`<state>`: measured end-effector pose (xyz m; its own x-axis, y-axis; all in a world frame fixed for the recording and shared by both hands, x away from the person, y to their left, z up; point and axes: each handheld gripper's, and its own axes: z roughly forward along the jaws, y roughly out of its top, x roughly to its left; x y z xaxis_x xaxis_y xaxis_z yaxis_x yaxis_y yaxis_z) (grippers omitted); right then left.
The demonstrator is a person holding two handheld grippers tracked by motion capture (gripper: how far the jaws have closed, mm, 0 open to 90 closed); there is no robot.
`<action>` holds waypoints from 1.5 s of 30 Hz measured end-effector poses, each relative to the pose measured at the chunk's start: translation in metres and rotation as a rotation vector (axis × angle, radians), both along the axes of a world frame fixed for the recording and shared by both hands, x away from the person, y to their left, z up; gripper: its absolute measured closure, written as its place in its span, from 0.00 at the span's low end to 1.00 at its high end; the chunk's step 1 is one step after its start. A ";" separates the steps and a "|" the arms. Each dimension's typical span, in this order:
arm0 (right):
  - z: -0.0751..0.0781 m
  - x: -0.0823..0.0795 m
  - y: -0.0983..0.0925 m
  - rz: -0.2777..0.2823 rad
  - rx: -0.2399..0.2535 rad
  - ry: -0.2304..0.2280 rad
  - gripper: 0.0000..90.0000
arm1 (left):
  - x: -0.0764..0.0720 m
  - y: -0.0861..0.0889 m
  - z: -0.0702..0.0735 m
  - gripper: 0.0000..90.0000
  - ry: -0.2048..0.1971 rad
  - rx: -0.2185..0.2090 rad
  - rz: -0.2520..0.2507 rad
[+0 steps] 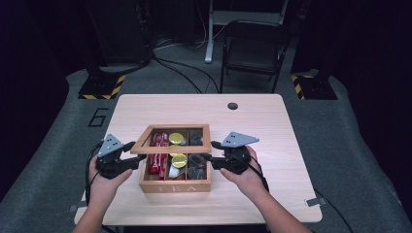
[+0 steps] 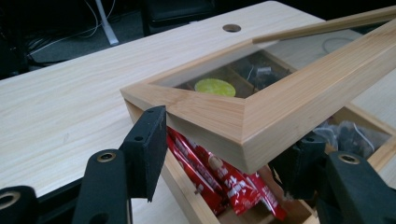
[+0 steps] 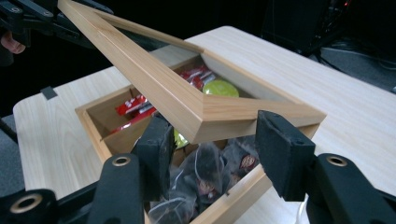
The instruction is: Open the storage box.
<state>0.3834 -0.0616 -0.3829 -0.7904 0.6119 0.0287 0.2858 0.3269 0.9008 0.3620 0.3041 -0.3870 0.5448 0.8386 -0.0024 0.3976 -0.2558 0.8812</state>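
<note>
A wooden tea box [image 1: 175, 187] stands at the table's near middle. Its glass-paned lid [image 1: 145, 138] is tilted up at the front. My left gripper [image 1: 137, 153] straddles the lid's [image 2: 261, 116] front left corner: one pad stands just outside it, the other sits under it. My right gripper [image 1: 209, 154] straddles the lid's [image 3: 187, 105] front right corner the same way. Both pairs of jaws stand apart, and neither visibly clamps the wood. Inside lie red packets [image 2: 219, 179], yellow-green round capsules [image 3: 219, 87] and dark tea bags [image 3: 205, 172].
The light wooden table [image 1: 272, 131] has a round hole [image 1: 232, 105] near its far edge. A black folding chair [image 1: 252, 53] and cables stand on the floor beyond. Black-and-yellow striped stand bases [image 1: 102, 87] sit at both far corners.
</note>
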 end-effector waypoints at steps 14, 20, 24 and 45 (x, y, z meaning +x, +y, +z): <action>0.018 0.015 0.002 -0.014 0.020 -0.002 0.52 | 0.017 -0.005 0.010 0.50 -0.034 0.002 0.058; 0.022 0.020 0.003 -0.017 0.029 -0.005 0.52 | 0.026 -0.007 0.012 0.51 -0.046 -0.001 0.076; 0.026 0.023 0.004 -0.024 0.031 -0.014 0.52 | 0.031 -0.008 0.009 0.52 -0.057 0.001 0.087; 0.006 0.032 0.003 -0.079 0.056 0.113 0.39 | 0.042 0.001 0.002 0.58 -0.071 -0.042 0.066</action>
<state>0.4150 -0.0583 -0.3767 -0.7295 0.6672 0.1508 0.4097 0.2497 0.8774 0.4040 0.3046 -0.3848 0.4883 0.8727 -0.0017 0.3486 -0.1933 0.9171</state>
